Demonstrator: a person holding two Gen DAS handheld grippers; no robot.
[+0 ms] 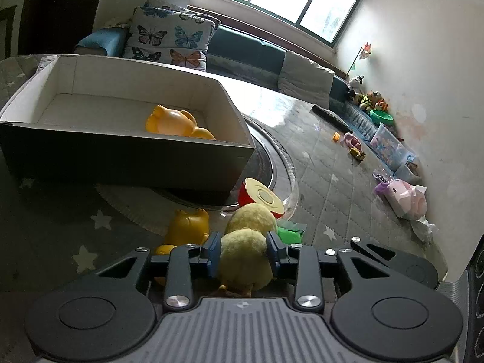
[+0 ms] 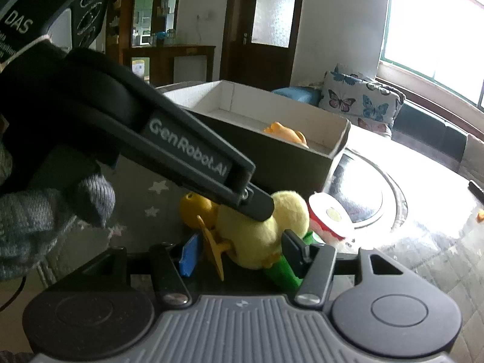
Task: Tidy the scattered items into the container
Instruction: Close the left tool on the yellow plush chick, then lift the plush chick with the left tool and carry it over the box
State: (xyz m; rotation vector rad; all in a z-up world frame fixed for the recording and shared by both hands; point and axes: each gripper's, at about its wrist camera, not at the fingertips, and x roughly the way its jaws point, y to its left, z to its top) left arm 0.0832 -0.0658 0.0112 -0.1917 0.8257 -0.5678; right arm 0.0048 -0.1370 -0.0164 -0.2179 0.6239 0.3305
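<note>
One plush chick (image 1: 245, 260), two orange toys (image 1: 189, 224).

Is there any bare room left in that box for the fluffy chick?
Yes. The box holds only one orange toy near its right end; the floor left of it is bare. Outside it is crowded: plush chick, orange figure and red cup cluster together.

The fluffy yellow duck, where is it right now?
In the left wrist view, the fluffy yellow duck sits low in the middle, squeezed by the left gripper, beside the orange toy and before the box.
</note>
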